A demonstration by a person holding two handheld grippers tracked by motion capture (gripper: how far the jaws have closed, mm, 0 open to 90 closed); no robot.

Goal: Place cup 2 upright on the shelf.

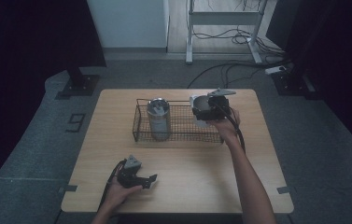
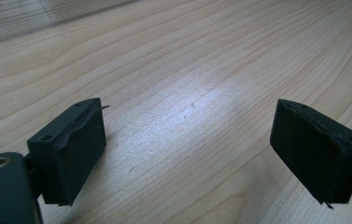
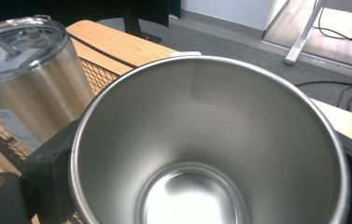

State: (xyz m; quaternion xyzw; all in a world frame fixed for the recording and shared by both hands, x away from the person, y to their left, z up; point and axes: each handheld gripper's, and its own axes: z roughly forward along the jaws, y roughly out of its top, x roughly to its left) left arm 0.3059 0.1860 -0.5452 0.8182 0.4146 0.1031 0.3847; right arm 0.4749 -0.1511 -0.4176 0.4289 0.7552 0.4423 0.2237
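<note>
Between the 2 jaws of the right gripper (image 1: 212, 106), clamping the open steel cup (image 3: 201, 121) by its outer wall just under the rim, with black pads pressing on both flanks and the mouth turned toward the gripper's camera, showing an empty, shiny bottom. Gripping from outside like that, most likely to keep the inside untouched and to leave the base free for setting down. Hanging tilted over the right end of the wire basket (image 1: 183, 136); impossible to tell whether brushing the mesh or riding just above it. Sharing that basket with 1 lidded tumbler (image 1: 158, 119), standing upright left of the middle, near the cup yet apart from it, and so leaving the right half open as a landing spot. Judging the step in hand as lowering the cup into that free space beside the tumbler, minding the basket's upper rail and the tumbler's side on the way down.

Farther out, at the near edge of the counter (image 1: 197, 182), resting under the left hand (image 1: 117, 193): the left gripper (image 2: 187, 154), jaws spread wide with nothing but bare wood grain between them. Sitting well apart from the basket, probably to stay out of the right arm's path while being ready to steady the basket.
</note>
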